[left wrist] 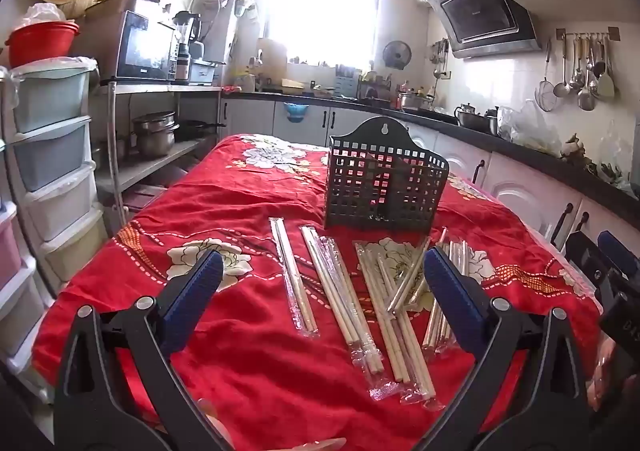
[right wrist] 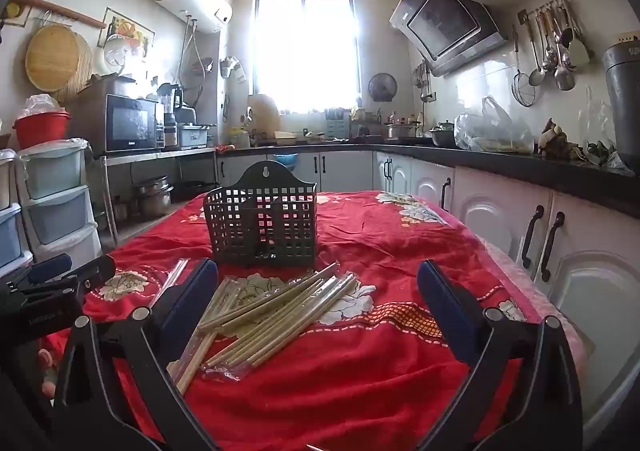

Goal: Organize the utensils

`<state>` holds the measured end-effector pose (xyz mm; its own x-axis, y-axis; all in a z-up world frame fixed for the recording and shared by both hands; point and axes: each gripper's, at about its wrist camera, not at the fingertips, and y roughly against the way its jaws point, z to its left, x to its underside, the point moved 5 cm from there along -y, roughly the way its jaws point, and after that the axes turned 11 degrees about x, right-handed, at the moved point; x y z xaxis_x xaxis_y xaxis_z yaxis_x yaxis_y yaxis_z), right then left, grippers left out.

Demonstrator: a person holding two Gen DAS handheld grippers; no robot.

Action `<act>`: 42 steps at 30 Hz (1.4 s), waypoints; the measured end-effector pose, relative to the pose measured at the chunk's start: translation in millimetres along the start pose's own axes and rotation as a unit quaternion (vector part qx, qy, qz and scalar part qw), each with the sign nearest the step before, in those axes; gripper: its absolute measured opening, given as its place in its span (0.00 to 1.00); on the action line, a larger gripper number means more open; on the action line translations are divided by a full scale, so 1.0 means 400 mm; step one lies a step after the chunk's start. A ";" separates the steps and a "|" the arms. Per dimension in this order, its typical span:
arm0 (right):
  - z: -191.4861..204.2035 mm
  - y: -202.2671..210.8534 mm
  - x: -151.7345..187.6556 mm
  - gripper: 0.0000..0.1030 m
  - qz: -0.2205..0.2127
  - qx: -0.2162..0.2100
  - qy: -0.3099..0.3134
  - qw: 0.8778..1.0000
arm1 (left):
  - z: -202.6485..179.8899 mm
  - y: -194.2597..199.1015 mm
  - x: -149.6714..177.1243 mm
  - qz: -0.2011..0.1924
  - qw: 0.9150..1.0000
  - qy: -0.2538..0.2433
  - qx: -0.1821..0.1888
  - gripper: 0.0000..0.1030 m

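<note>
Both tongs [left wrist: 324, 271] [right wrist: 318, 283] spread, above chopsticks [left wrist: 340, 299].

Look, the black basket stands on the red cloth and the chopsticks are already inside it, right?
Not quite. The basket does stand on the red cloth, but the chopsticks lie on the cloth in front of it. The left wrist view shows this.

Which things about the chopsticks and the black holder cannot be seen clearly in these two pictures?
- Holder floor: both views, walls hide it.
- Rightmost chopstick packs: left wrist view, right finger covers them.
- Leftmost pack: right wrist view, left finger covers its near end.
- Pile: exact count, overlapping and glare.
</note>
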<state>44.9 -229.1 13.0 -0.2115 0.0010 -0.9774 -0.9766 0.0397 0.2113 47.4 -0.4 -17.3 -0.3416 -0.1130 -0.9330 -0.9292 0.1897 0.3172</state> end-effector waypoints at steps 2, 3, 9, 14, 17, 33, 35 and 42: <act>-0.001 -0.001 0.001 0.94 0.003 0.000 -0.001 1.000 | 0.000 0.000 -0.001 -0.002 1.000 0.002 0.003 0.90; -0.001 -0.001 0.001 0.94 0.002 0.000 -0.001 1.000 | 0.001 0.001 -0.001 -0.004 1.000 0.004 0.002 0.90; -0.002 0.002 -0.001 0.94 -0.004 0.001 -0.001 1.000 | 0.014 0.007 -0.016 -0.007 1.000 0.001 0.004 0.90; -0.003 0.000 0.002 0.94 -0.002 0.001 -0.002 1.000 | 0.019 0.006 -0.019 -0.005 1.000 0.001 0.004 0.90; -0.003 0.001 0.002 0.94 -0.001 0.000 -0.003 1.000 | 0.005 0.008 -0.011 -0.008 1.000 -0.001 0.004 0.90; -0.007 0.003 0.001 0.94 -0.001 0.000 -0.003 1.000 | -0.007 0.008 -0.008 -0.009 1.000 -0.005 0.006 0.90; -0.008 0.004 0.002 0.94 -0.001 -0.001 -0.004 1.000 | -0.009 0.008 -0.008 -0.009 1.000 -0.005 0.007 0.90; -0.005 0.005 0.007 0.94 0.000 0.000 -0.004 1.000 | -0.009 0.007 -0.008 -0.008 1.000 -0.006 0.006 0.90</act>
<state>42.4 -231.2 10.8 -0.2102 0.0090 -0.9776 -0.9768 0.0392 0.2104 45.5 -3.1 -12.7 -0.3256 -0.1051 -0.9397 -0.9324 0.2003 0.3007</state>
